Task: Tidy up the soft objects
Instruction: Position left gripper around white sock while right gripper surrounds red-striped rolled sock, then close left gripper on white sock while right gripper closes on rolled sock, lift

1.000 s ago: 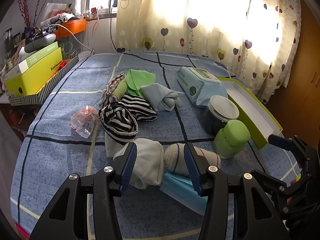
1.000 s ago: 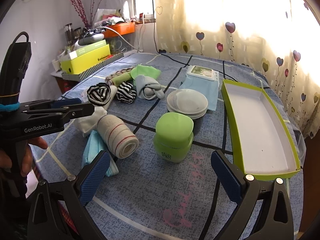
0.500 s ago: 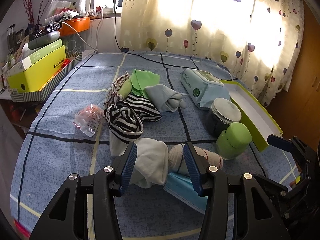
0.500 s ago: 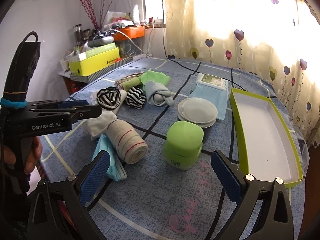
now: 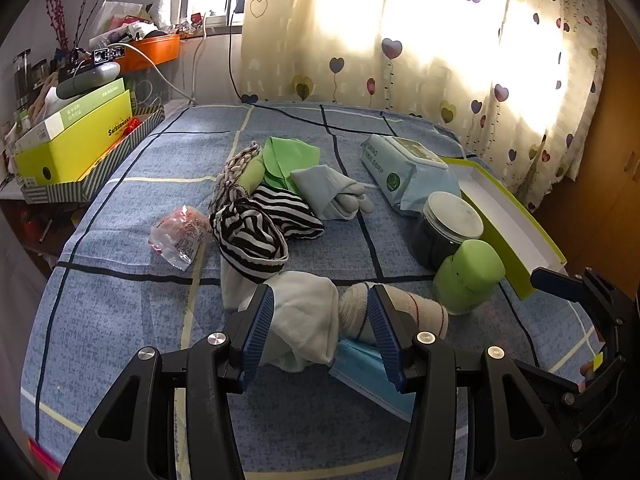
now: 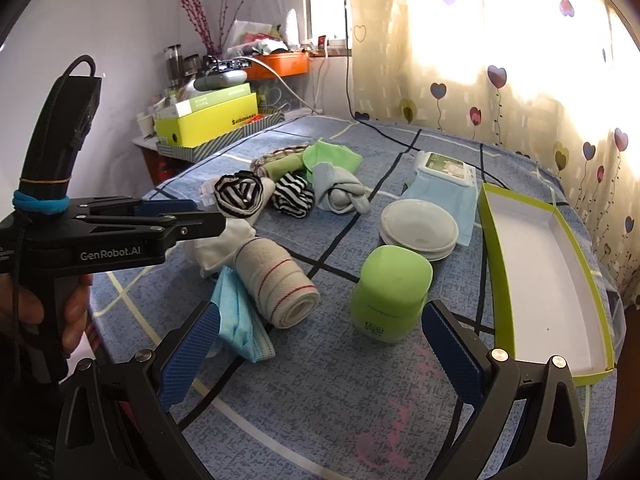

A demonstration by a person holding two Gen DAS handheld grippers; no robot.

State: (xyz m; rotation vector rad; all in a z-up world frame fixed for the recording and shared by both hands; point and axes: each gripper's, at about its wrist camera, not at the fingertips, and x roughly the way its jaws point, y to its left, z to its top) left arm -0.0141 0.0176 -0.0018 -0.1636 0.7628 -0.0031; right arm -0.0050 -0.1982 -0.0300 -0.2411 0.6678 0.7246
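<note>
1. The left gripper (image 5: 320, 330) hovers with fingers open around the white sock bundle (image 5: 304, 330), which lies on the bed (image 5: 120, 320) beside the bandage roll (image 6: 276, 280).
2. The right gripper (image 6: 320, 354) waits, fingers wide open, empty.
3. Next, likely: lower, close on the bundle, carry it to the green tray (image 6: 544, 276).

Sunlight glows through a heart-print curtain (image 5: 460, 52) beside a white wall (image 6: 120, 40) and wooden wardrobe (image 5: 608, 184).
</note>
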